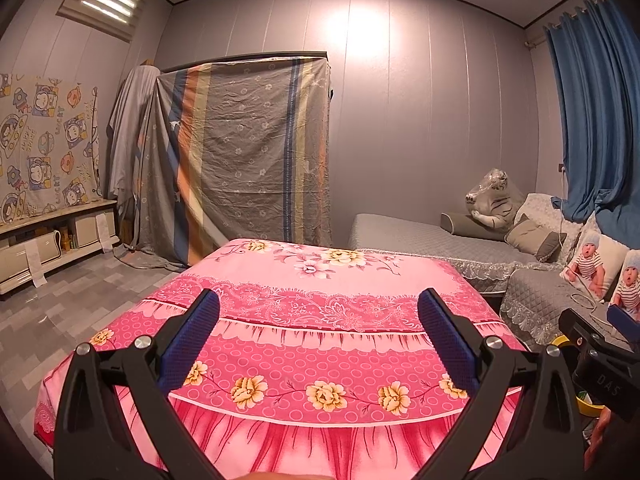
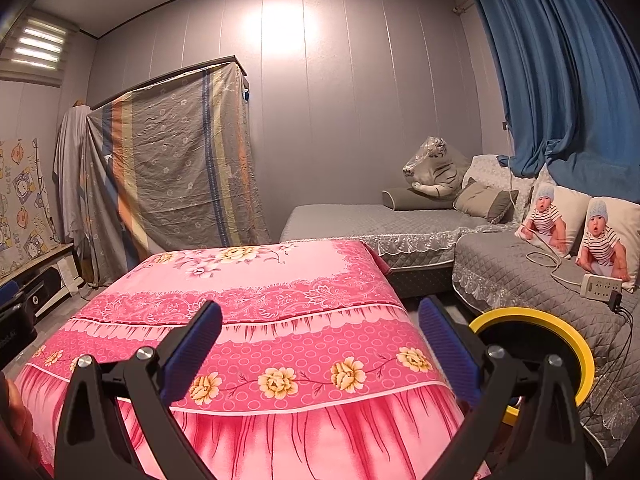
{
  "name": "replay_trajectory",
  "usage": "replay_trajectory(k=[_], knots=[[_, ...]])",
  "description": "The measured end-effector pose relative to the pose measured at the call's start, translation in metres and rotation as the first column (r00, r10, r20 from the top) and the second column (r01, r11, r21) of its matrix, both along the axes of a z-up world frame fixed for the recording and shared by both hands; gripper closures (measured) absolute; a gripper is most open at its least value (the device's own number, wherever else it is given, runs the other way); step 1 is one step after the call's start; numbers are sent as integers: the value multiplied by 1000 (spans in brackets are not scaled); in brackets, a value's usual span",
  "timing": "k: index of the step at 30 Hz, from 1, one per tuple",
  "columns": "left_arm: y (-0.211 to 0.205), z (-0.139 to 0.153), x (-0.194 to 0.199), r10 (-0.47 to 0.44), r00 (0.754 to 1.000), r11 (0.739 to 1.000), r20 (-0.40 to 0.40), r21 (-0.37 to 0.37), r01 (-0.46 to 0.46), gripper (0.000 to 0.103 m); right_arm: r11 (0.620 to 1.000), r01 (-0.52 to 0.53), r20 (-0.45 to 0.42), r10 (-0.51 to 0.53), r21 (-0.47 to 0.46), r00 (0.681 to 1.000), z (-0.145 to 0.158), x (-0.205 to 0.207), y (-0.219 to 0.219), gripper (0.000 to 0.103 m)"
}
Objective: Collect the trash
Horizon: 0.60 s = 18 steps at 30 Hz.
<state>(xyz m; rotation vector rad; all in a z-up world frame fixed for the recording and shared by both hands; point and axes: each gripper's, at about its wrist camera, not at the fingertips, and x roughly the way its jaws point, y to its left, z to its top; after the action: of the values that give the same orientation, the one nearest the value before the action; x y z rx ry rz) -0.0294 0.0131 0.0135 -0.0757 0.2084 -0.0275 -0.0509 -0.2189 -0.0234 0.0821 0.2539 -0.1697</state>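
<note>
A table covered by a pink floral cloth fills the middle of both views; I see no trash on it. My left gripper is open and empty, held above the table's near edge. My right gripper is open and empty, over the table's near right corner. A bin with a yellow rim stands on the floor to the right of the table, partly hidden behind my right finger. The right gripper's body also shows at the right edge of the left wrist view.
A grey quilted sofa with pillows and a plush tiger runs along the right. A white power strip with cables lies on it. A sheet-covered wardrobe stands behind the table. A low cabinet lines the left wall.
</note>
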Motion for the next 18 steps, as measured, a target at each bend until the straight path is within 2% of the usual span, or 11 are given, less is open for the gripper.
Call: replay_trajectory(k=[18], knots=[[3,-4,7,-9,1000,1000,-25,-4,9,8,1000,-2,-12,2,20,1000,-2,0,-1,8]])
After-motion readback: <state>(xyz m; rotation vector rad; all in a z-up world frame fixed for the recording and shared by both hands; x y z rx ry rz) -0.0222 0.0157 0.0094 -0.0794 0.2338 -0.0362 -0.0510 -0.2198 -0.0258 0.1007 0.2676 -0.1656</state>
